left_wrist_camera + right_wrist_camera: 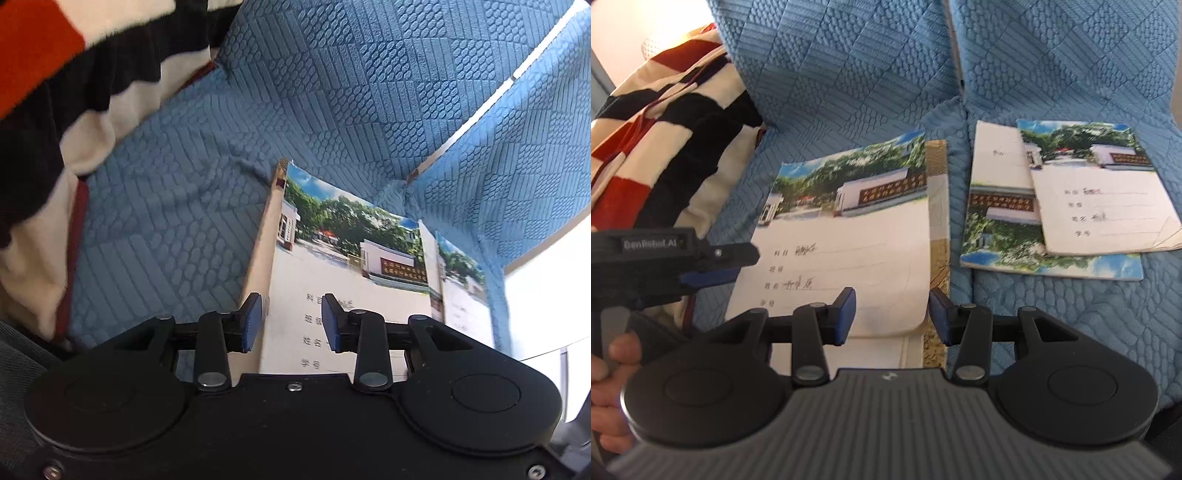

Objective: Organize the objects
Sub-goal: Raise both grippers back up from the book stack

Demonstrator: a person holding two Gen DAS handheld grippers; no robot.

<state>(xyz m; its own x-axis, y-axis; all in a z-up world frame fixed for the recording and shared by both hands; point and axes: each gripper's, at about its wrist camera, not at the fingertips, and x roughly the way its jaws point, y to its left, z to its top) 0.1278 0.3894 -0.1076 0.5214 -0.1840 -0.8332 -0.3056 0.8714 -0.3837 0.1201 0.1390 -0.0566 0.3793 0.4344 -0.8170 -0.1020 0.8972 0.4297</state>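
The nearest notebook [846,236] lies just ahead of the right hand-held gripper [892,314], centre of the right wrist frame, long axis running away from it, lower edge between its open, empty jaws. The left hand-held gripper [291,319] hovers over the same cover, also open and empty. Its cover shows a school photo above handwritten lines. Two more notebooks [1071,192] overlap at right on the blue sofa [868,74]
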